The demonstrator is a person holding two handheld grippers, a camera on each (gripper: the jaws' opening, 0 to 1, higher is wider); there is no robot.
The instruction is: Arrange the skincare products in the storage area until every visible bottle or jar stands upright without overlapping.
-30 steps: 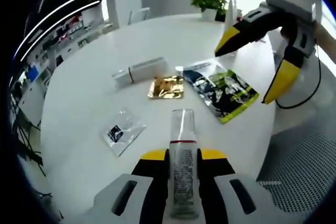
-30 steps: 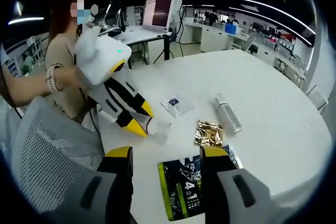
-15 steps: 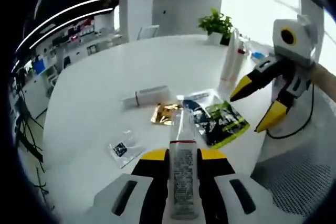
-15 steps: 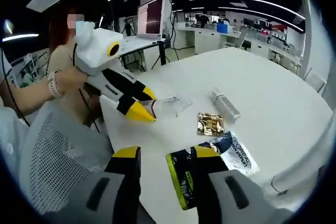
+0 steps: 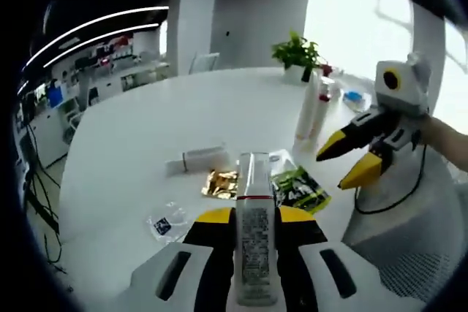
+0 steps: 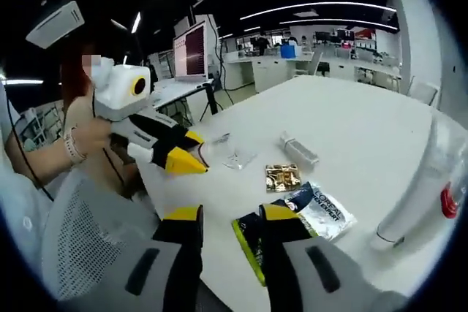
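The left gripper is clamped on a clear plastic bottle with a printed label, held over the round white table (sachets lie there); the right gripper has jaws apart

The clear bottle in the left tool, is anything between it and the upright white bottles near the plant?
Yes. The clear bottle, clamped in the left tool, faces flat items on the table: a gold sachet, a green-and-black packet and a lying white tube. The upright white bottles stand beyond them; the right tool hovers beside that path.
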